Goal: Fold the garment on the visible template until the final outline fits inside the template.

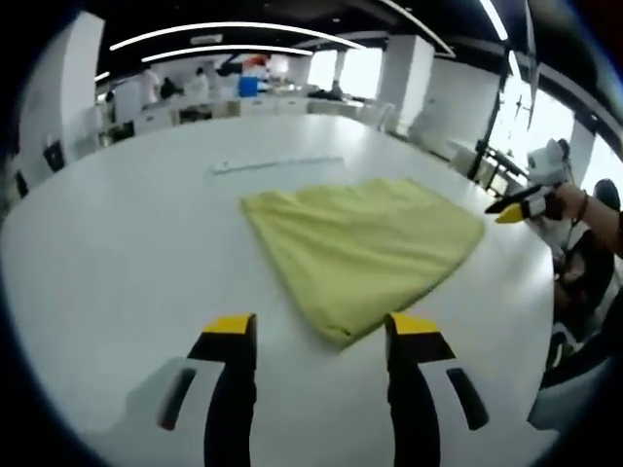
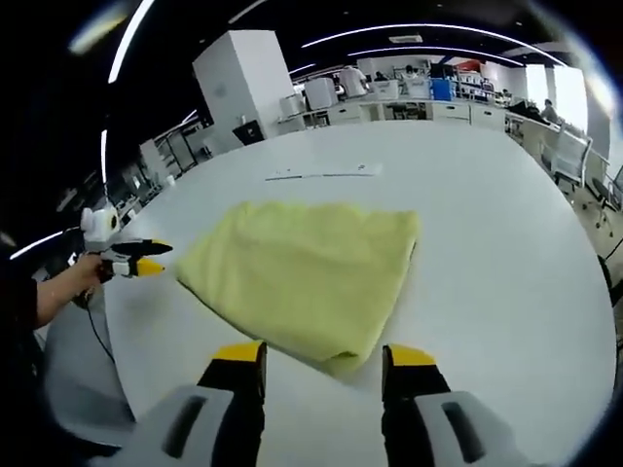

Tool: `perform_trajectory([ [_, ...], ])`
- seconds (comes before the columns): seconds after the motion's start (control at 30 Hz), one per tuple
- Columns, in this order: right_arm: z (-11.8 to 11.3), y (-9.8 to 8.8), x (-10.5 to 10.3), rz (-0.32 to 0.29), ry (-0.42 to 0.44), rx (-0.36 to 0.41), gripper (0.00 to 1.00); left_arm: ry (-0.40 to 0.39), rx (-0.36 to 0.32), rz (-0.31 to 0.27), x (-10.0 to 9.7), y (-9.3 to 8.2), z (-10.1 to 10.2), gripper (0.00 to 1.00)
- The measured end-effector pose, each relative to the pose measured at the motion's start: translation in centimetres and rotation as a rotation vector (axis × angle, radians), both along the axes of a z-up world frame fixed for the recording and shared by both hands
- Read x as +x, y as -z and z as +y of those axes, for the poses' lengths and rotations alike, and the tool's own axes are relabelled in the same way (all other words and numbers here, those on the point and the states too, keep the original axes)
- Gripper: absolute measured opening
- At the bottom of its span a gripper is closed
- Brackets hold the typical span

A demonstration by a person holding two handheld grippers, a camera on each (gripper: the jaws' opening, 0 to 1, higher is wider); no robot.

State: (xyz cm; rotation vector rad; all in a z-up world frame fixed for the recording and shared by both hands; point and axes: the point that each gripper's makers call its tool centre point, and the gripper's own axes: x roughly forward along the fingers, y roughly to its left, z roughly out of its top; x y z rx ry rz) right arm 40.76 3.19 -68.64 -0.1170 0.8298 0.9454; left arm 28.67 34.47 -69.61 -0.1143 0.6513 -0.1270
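I see the yellow garment (image 1: pixel 365 248) lying folded on the white surface (image 1: pixel 127 243), in the middle of it, with one corner pointing to my left claw (image 1: pixel 323 331). This claw is spread and holds nothing; it hovers just near that corner. My right claw (image 2: pixel 324 358) is also spread and empty, close to the near folded edge of the garment (image 2: pixel 307 277) in the right gripper view.

I cannot make out a clear template outline. There is only a thin pale strip (image 1: pixel 277 164) on the surface beyond the garment, and I cannot tell whether it belongs to the template.

I judge the next fold needs both claws to pinch the near corners through all layers, then lift low and carry the edge over evenly, so the layers do not slide apart. Afterwards the cloth should be pressed flat.

I see no containers on the surface.
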Motion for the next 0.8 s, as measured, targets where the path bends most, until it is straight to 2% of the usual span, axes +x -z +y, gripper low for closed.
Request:
perform_trajectory([
  [0.13,-0.6,0.8,-0.2,0.009,0.018,-0.01,0.38,-0.024,-0.033,-0.004,-0.4,0.4,-0.1,0.35],
  [0.23,-0.8,1.4,-0.5,0.025,0.032,-0.007,0.32,-0.047,-0.058,0.009,-0.6,0.9,-0.1,0.32],
  [0.53,-0.8,2.0,-0.6,0.005,0.062,0.012,0.16,-0.085,-0.115,0.021,-0.7,1.9,-0.8,0.14],
  [0.7,-0.4,1.9,-0.3,-0.006,0.083,0.027,0.12,-0.101,-0.126,0.026,-0.6,2.2,-1.0,0.09],
  [0.8,-0.1,2.0,-0.4,-0.008,0.081,0.036,0.08,-0.103,-0.127,0.027,-0.5,2.2,-1.0,0.1],
])
